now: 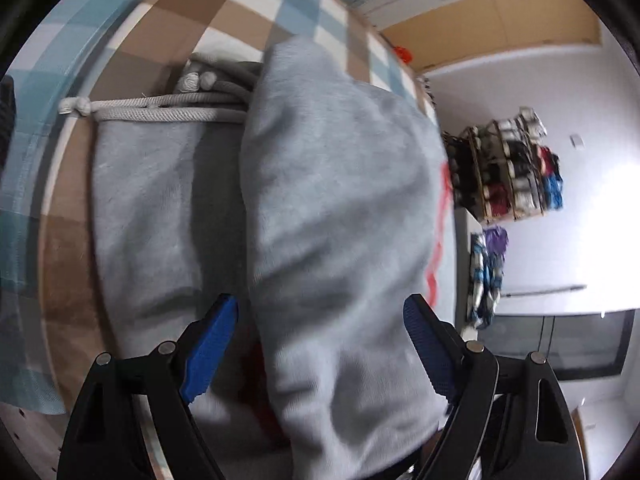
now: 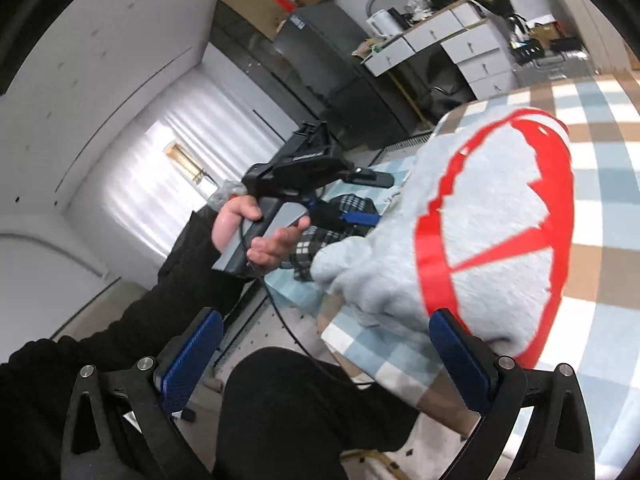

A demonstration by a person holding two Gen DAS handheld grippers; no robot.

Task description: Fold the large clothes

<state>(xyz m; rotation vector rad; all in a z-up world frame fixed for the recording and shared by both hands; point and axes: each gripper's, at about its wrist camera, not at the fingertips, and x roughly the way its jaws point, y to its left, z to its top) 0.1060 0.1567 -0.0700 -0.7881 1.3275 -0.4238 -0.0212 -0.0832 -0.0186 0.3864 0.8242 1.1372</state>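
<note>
A light grey hoodie [image 1: 336, 200] with white drawstrings [image 1: 160, 108] lies folded on the checked cloth of the table [image 1: 248, 12]. A fold of it rises between the wide-open jaws of my left gripper [image 1: 320, 320], not pinched. In the right wrist view the hoodie [image 2: 480, 216] shows a red circle print [image 2: 556, 200] and sits at the table's near corner. My right gripper [image 2: 324, 332] is open and empty, held off the table edge beside the hoodie. The left gripper [image 2: 320, 184] shows there in the person's hand, beyond the hoodie.
The table [image 2: 608, 184] has a blue, brown and white checked cloth. The person's black-clad leg [image 2: 304, 408] is below the right gripper. Drawers [image 2: 476, 52] and dark cabinets [image 2: 320, 64] stand across the room. A rack of clothes [image 1: 508, 168] hangs on the white wall.
</note>
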